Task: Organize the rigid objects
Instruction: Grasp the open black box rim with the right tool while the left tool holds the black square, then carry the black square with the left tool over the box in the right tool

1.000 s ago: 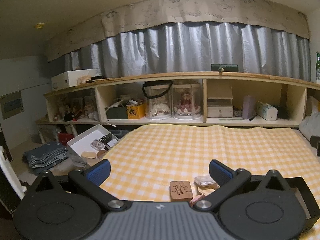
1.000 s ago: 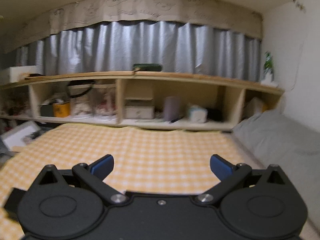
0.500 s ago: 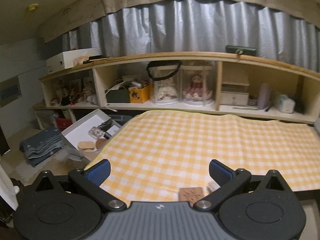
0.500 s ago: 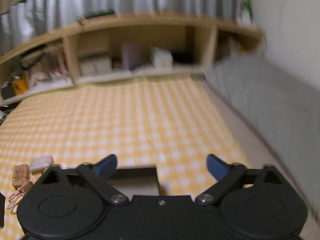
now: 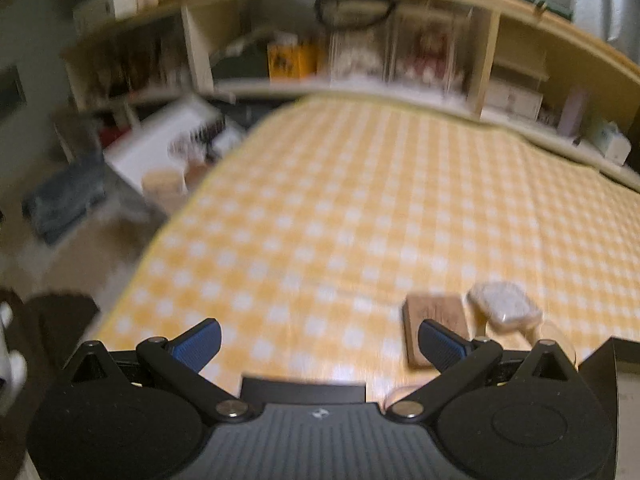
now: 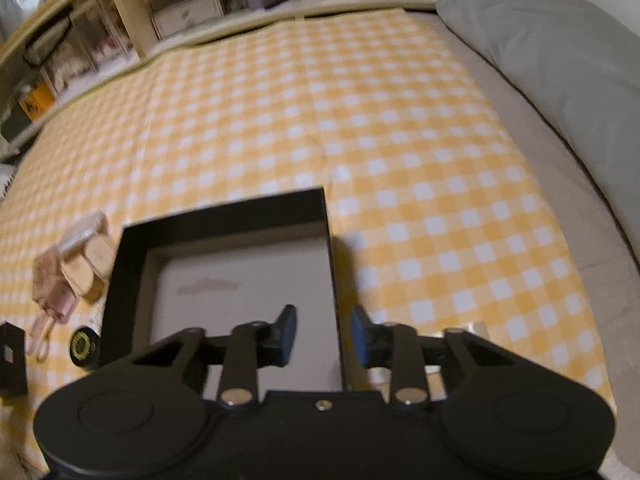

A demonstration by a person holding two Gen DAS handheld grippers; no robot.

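Tilted down from shelves since earlier; blurred wooden block [image 5: 434, 322] lower right. Left gripper [image 5: 318, 344] spread, empty. Right gripper [image 6: 323, 334] closing astride black box [image 6: 132, 256] wall.

The left wrist view is taken from low over the near left edge of the yellow checked cloth [image 5: 360, 208], angled down toward the wooden shelf [image 5: 484, 80]. The right wrist view is tilted more steeply, close above the black box [image 6: 224, 220]. The cloth, shelf and wooden block [image 5: 436, 312] are shared.
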